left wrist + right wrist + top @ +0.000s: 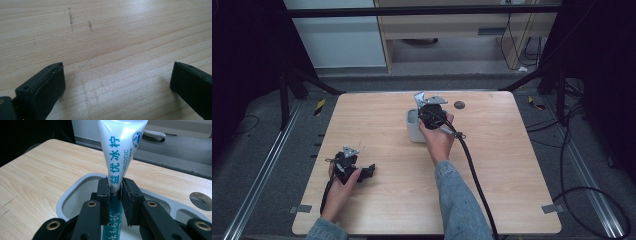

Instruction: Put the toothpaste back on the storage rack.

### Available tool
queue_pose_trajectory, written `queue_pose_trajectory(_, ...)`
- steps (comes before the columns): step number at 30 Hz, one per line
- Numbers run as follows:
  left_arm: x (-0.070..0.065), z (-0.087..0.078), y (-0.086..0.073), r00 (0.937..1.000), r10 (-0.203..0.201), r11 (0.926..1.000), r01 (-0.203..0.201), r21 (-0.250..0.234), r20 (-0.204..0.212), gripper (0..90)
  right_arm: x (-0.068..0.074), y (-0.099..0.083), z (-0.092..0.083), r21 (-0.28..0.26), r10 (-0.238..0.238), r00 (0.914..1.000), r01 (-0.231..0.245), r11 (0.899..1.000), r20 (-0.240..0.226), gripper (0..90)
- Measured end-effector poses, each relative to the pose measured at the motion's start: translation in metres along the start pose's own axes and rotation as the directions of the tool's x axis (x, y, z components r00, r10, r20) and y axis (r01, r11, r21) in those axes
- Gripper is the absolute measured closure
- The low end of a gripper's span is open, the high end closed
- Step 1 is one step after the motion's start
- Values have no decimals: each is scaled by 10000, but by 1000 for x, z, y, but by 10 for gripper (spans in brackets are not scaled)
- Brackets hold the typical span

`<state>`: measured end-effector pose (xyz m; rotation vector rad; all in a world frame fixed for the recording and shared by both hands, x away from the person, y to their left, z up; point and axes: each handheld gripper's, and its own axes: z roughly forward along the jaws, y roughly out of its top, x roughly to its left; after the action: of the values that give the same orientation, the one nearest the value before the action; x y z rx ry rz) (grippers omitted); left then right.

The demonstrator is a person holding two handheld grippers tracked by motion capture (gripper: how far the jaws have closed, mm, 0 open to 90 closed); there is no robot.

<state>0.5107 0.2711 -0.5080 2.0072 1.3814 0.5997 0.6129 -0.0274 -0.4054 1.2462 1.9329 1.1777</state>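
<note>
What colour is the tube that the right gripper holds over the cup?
The tube is pearly white with teal lettering, turning teal at its lower end; the right gripper view shows it best.

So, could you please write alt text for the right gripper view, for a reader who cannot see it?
The right gripper has its two black jaws closed on a white and teal toothpaste tube, held upright over a pale grey holder. The holder stands on a light wooden table, which has a round hole near its far edge.

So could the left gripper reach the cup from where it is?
Probably yes. The left gripper rests near the table's front edge with jaws open, and bare wood lies between it and the cup. But the right gripper already holds a tube over the cup.
</note>
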Motion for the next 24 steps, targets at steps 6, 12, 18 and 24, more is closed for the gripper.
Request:
queue_pose_trajectory(6, 0, 0, 0, 10000, 4, 10000, -4, 2, 0, 0, 1, 0, -2, -20, 6, 10000, -6, 10000, -58, 743)
queue_pose_trajectory(12, 0, 0, 0, 10000, 2, 10000, -2, 0, 1, 0, 0, 0, -4, -52, 54, 9999, -55, 10000, -150, 730)
queue_pose_trajectory(18, 0, 0, 0, 10000, 3, 10000, -3, 1, -1, 0, 1, 0, -10, -111, 7, 9997, -9, 9999, -231, 719)
queue_pose_trajectory(24, 0, 0, 0, 10000, 2, 10000, -2, 2, -1, 0, 2, 1, -14, -94, -154, 9996, 151, 9998, -225, 714)
